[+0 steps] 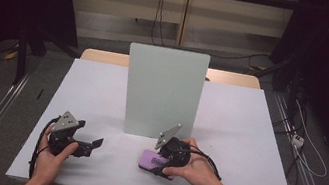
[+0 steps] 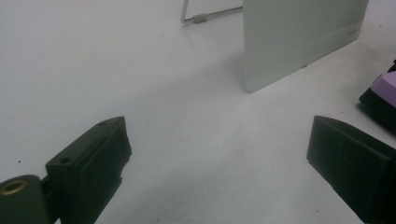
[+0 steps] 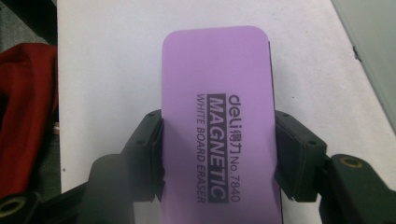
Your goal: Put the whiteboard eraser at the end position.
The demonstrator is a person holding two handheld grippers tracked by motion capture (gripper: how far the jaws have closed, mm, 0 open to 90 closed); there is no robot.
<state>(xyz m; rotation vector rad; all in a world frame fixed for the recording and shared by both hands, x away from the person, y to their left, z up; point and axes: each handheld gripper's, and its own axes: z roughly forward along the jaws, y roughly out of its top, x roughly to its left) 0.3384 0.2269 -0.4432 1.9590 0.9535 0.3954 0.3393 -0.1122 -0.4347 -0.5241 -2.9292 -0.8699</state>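
A purple magnetic whiteboard eraser (image 3: 217, 116) with a black underside is clamped by its long sides between the jaws of my right gripper (image 3: 218, 149), which is shut on it. In the high view the eraser (image 1: 150, 160) lies low over the white table (image 1: 244, 151), just in front of the upright pale board (image 1: 162, 92), with the right gripper (image 1: 160, 165) over it. My left gripper (image 1: 99, 141) rests near the table's front left, jaws spread wide with nothing between them (image 2: 217, 154). The eraser's corner (image 2: 385, 91) shows at the right edge of the left gripper view.
The pale green-white board (image 2: 299, 37) stands upright mid-table on a wire stand (image 2: 201, 17). A red cloth (image 3: 25, 112) lies beyond the table edge in the right gripper view. Bare table lies left and right of the board.
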